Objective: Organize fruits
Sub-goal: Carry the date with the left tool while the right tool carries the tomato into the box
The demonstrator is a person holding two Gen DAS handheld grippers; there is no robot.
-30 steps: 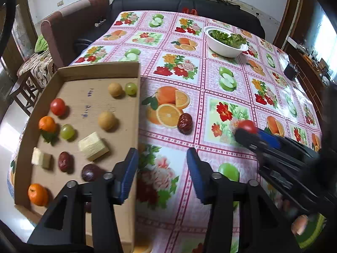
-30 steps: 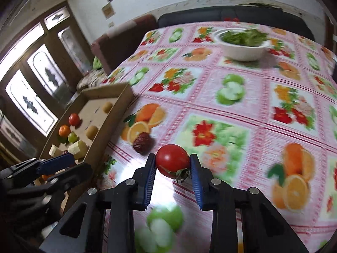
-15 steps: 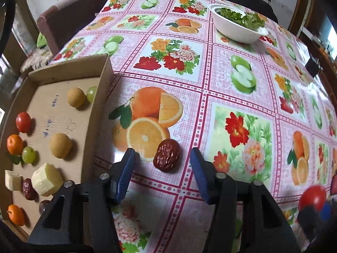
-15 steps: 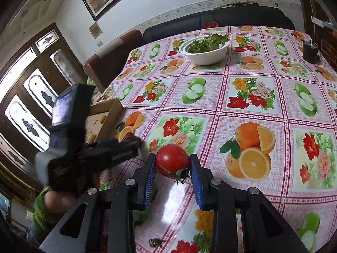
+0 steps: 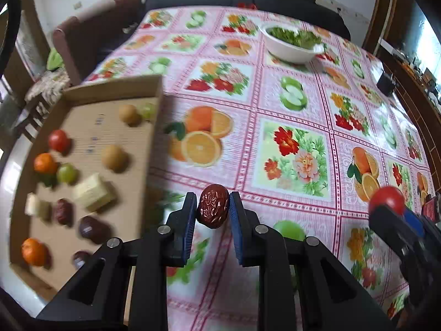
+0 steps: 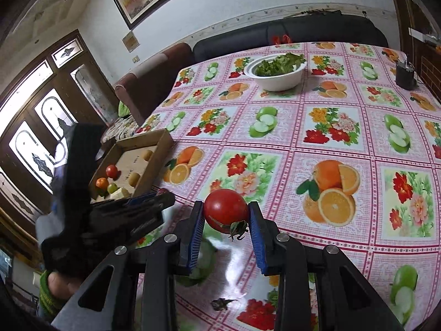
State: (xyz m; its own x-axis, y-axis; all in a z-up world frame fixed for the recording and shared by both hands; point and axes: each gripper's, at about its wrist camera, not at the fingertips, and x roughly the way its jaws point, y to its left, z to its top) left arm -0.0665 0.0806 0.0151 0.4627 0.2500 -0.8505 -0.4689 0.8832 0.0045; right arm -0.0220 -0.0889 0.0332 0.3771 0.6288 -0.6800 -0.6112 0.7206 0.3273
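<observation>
My left gripper (image 5: pixel 212 210) is shut on a wrinkled dark red date (image 5: pixel 214 205) and holds it above the tablecloth, just right of the cardboard tray (image 5: pixel 150 149). The tray holds several fruits: a tomato (image 5: pixel 58 140), oranges, green grapes, dates and pale cubes. My right gripper (image 6: pixel 226 214) is shut on a red tomato (image 6: pixel 224 209) above the table; it also shows at the right edge of the left wrist view (image 5: pixel 387 199). The left gripper appears dark and blurred in the right wrist view (image 6: pixel 154 200), beside the tray (image 6: pixel 150 165).
A white bowl of salad greens (image 5: pixel 290 44) stands at the far side of the fruit-print tablecloth (image 5: pixel 289 127). A small dark cup (image 6: pixel 404 73) sits at the far right. A tomato stem (image 6: pixel 220 303) lies on the cloth near me. Sofas border the table's far and left sides.
My left gripper closed on the date that lay on the cloth and lifted it back toward the tray. My right gripper kept its tomato and shifted slightly.
</observation>
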